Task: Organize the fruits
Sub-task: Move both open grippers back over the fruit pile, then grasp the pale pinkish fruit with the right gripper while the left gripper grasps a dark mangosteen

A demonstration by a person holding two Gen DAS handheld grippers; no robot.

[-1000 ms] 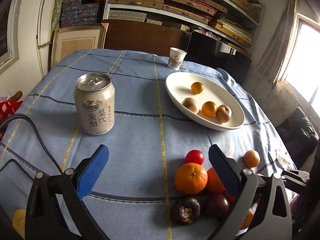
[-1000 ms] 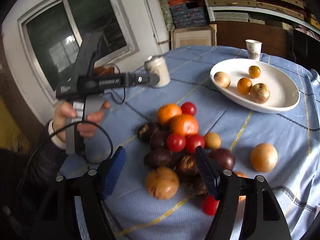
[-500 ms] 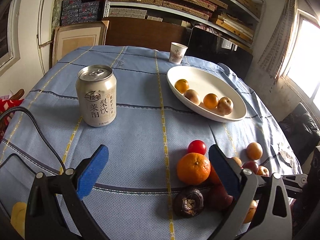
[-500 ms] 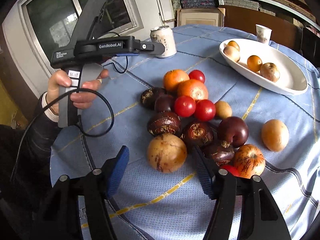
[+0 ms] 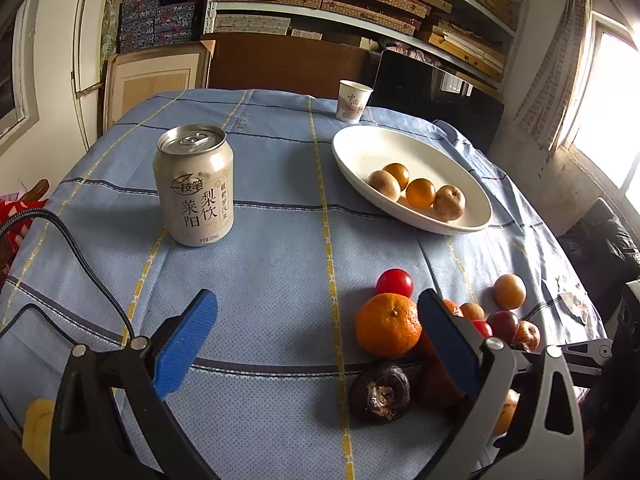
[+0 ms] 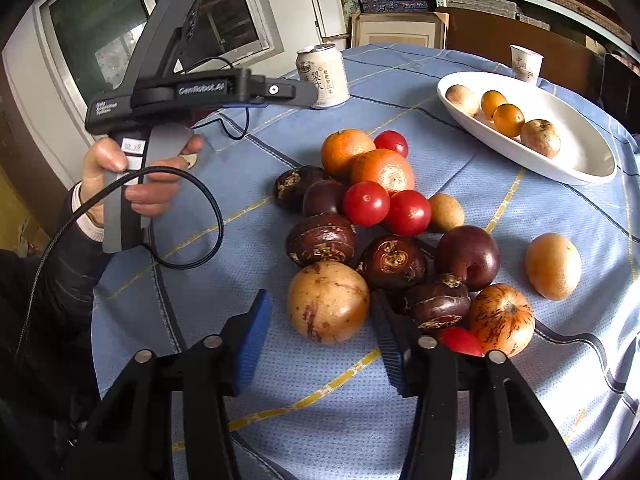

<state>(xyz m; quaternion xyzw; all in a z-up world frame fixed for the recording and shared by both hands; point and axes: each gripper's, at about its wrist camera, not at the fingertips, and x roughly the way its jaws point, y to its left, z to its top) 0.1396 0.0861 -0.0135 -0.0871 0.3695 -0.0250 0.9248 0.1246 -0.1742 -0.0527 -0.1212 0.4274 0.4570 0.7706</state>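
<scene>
Four fruits are lying in the dish (image 6: 592,168) at upper right; most are still waiting in the pile (image 6: 384,232) at centre. Right gripper (image 6: 320,344), jaws wide, is framing a tan fruit (image 6: 328,302); left gripper (image 5: 316,340) is idling wide open.

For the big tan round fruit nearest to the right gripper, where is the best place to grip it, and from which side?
Grip the tan round fruit across its widest middle, coming straight forward from the near table edge. The right gripper is open and already lined up. Its left side is bare cloth; a dark fruit crowds its right side, so slip that finger in carefully.
</scene>
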